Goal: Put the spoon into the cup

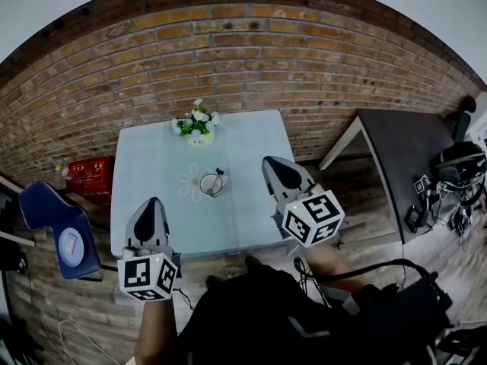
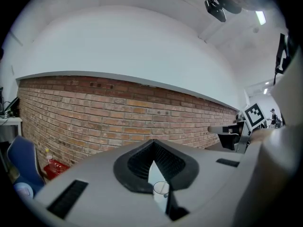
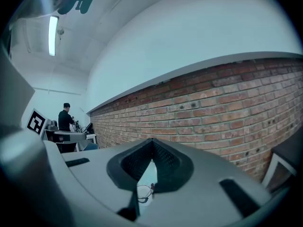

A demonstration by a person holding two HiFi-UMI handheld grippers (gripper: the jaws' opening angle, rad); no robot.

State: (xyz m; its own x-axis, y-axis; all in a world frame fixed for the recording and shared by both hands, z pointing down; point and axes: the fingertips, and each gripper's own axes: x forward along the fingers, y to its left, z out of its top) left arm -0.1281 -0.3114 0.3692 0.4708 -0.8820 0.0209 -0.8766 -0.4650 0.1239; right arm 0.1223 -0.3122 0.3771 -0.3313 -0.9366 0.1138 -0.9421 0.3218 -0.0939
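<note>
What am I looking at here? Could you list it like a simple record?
Setting: pale table in front of a brick wall
On table: glass cup near the middle; flower pot at the far edge
Spoon: small dark item at the cup's rim, perhaps the spoon; too small to tell
Left gripper: shut, empty, apart from the cup
Right gripper: shut, empty, apart from the cup

The table [image 1: 152, 166] was pale blue with a faint white flower print under the clear cup [image 1: 211, 183], the wall [image 1: 266, 52] red-brown brick, the flowers [image 1: 196, 120] at twelve o'clock white over green leaves, and the crate [image 1: 90, 173] at nine o'clock red.
</note>
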